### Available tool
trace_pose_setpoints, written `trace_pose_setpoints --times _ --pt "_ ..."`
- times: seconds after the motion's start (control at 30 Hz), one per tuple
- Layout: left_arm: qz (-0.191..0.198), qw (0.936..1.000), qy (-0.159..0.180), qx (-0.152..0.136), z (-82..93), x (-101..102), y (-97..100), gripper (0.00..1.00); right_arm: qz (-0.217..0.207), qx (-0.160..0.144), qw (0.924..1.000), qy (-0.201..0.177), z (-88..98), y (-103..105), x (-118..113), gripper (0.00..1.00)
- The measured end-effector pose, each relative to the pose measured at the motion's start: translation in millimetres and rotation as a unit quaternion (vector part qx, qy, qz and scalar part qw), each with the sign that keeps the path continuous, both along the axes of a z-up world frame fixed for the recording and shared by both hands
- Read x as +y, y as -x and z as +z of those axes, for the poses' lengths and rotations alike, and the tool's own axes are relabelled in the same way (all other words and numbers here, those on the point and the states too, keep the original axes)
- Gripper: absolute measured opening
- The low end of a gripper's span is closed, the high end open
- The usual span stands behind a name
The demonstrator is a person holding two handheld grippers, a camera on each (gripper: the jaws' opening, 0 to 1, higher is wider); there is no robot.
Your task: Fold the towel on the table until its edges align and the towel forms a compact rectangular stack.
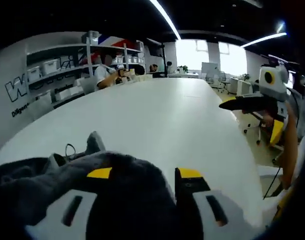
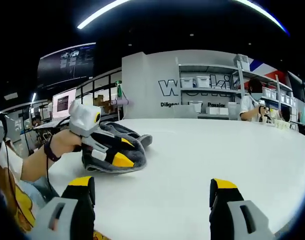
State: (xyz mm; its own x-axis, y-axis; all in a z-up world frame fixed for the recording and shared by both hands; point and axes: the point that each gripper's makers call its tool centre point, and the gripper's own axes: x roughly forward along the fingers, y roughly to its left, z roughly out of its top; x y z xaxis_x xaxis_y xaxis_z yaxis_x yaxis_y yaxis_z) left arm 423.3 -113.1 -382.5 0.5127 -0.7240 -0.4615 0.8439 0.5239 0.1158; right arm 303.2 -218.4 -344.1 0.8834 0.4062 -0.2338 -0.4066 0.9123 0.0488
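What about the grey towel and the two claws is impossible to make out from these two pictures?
- Towel, left gripper view: its near part is covered by the left claw; how far it is folded is unclear.
- Towel, right gripper view: the left claw and a hand hide part of it.
- Wall lettering, right gripper view: too small and partly cut off by shelves.

Shelves w/ bins [image 2: 205, 82], seated person [image 1: 104, 75], wall lettering [image 2: 168, 88], monitor [image 1: 210, 70]
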Motion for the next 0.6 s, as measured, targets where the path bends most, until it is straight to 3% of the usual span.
trace_pose_setpoints --times 0.23,0.47,0.6 --pt "0.005 0.9987 -0.051 0.000 -17.3 -2 -6.6 0.41 0.002 0.001 1.0000 -0.001 -1.6 1 1 1.00" --pt "0.002 0.9984 -0.057 0.002 -18.5 -6 -7.8 0.33 -0.001 0.003 1.0000 -0.005 -4.7 1 -3 1.00" --pt "-0.004 0.9985 -0.046 0.028 -21.2 -9 -5.9 0.27 -0.001 0.005 1.0000 -0.006 -6.8 1 -4 1.00"
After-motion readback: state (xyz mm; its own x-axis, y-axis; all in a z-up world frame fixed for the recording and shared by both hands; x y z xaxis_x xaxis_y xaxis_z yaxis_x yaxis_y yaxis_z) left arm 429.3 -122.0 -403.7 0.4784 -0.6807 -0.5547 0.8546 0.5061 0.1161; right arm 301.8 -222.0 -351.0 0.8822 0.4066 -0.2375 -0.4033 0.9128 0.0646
